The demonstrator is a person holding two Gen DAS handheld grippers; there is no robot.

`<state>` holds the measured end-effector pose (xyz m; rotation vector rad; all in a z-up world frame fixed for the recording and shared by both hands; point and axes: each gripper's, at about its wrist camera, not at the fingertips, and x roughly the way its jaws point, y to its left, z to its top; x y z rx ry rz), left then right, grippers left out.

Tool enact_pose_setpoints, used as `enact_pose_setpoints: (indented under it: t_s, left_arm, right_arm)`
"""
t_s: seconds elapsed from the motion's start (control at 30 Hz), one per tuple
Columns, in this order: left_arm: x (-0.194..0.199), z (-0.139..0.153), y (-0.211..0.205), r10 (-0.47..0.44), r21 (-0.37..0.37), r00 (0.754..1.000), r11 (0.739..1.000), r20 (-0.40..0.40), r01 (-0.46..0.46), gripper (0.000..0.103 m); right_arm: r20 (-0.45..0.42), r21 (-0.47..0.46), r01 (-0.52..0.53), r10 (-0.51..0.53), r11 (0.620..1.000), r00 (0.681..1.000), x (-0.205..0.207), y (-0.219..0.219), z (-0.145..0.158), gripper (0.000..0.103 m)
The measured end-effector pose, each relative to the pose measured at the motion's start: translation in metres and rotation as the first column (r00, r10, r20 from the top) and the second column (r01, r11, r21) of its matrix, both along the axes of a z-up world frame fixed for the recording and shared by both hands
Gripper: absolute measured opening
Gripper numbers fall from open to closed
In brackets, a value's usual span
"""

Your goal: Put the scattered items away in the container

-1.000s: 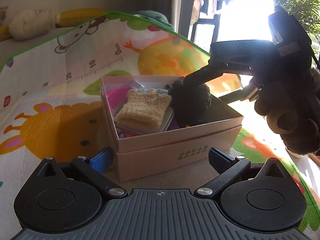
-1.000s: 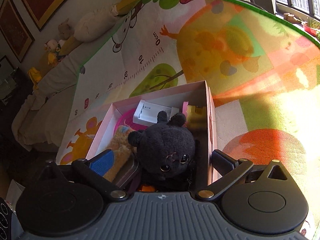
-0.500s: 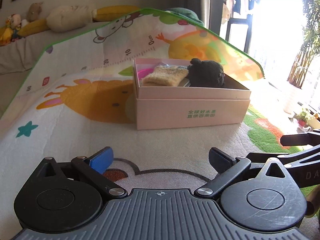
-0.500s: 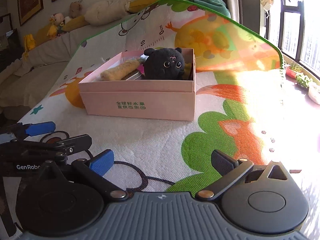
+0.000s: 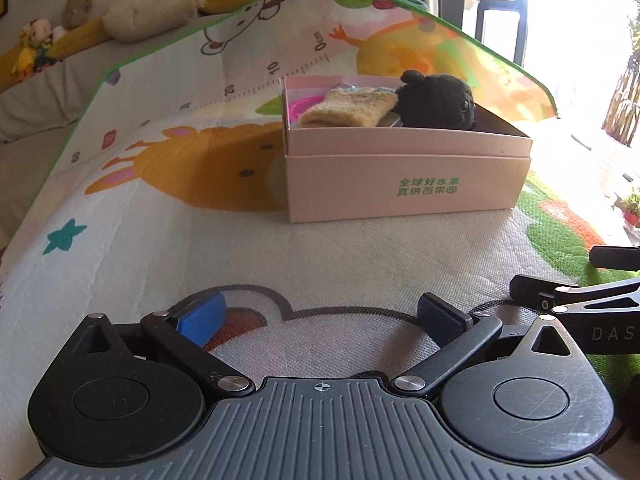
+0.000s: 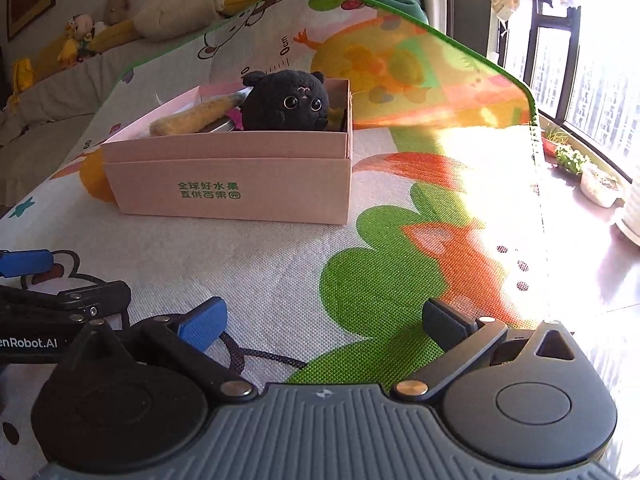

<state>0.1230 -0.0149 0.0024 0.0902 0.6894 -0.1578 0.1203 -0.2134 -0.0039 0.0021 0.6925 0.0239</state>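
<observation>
Sitting in the pink box (image 6: 228, 178): black plush (image 6: 289, 101), yellow knit piece (image 5: 349, 109). No loose items visible on the mat (image 5: 280, 248), so the task looks done. Left gripper (image 5: 320, 318) and right gripper (image 6: 322, 322) fingers wide open, holding nothing.

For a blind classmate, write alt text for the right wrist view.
A pink box on a cartoon mat holds a black plush cat and a yellow knit item. The open, empty right gripper sits low in front, the left gripper at the left edge.

We look low over the mat (image 5: 168, 264) from both wrists, side by side, toward the pink box (image 5: 404, 176) (image 6: 240, 184), shared by both views.
</observation>
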Motion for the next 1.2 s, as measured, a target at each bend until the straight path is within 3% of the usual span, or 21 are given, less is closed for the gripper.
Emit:
enact_pose_setpoints:
  t_s: [1.2]
  left_arm:
    - [0.0009,-0.0003,0.0029,0.000,-0.011,1.000,1.000,-0.005,0.000,0.103]
  right_arm:
    - [0.001,0.002,-0.001,0.001,1.000,1.000,0.0012,0.0012,-0.0006,0.103]
